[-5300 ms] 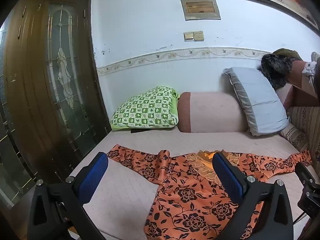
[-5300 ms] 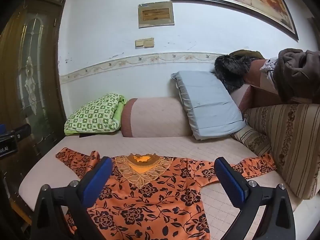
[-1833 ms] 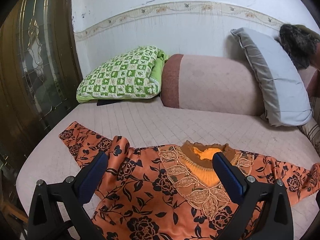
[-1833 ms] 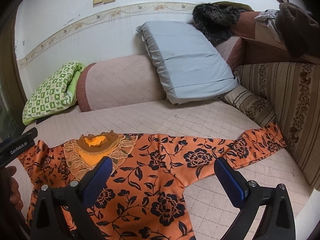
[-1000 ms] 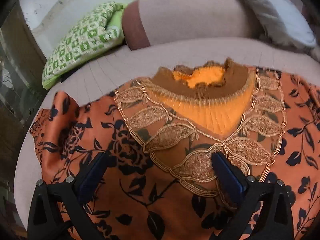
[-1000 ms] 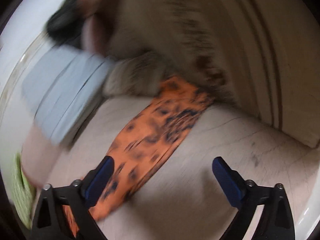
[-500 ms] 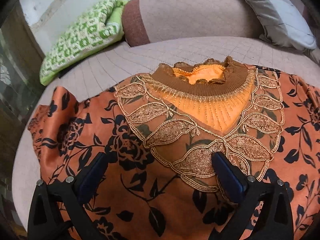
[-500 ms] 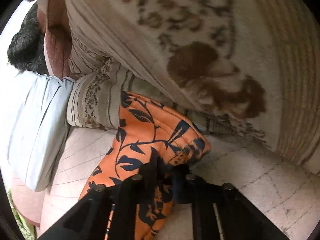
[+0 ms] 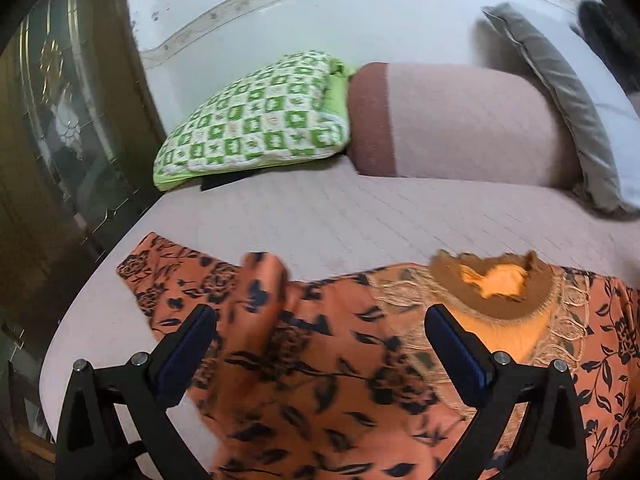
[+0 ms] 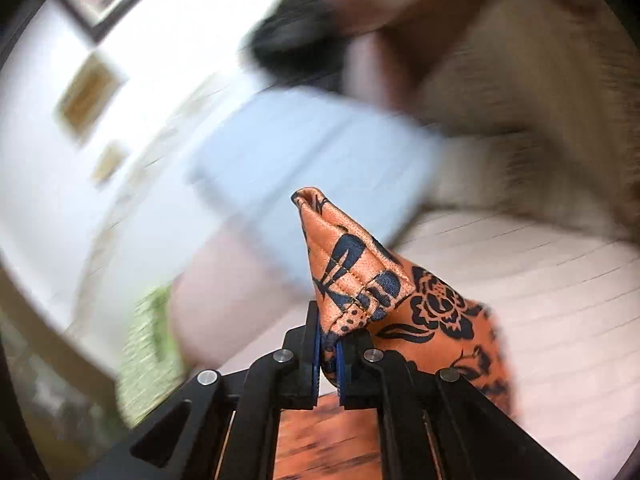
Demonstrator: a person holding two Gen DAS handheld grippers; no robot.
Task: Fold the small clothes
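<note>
**Gripping the sleeve cuff of the orange floral blouse**

Pinching the blouse's sleeve cuff (image 10: 352,276), the right tool (image 10: 328,354) has its blue pads clamped together on the fabric, the cuff standing up from them. The left tool (image 9: 320,344) hangs above the blouse (image 9: 328,368) with its pads wide apart, holding nothing. Beyond it, the blouse lies spread on the bed (image 9: 360,224), collar (image 9: 496,284) up. Past the blouse sit a green checked pillow (image 9: 256,120), a pink bolster (image 9: 460,120) and a grey pillow (image 9: 568,100).

Bare mattress (image 9: 360,216) ahead; pillows (image 9: 256,120) behind
</note>
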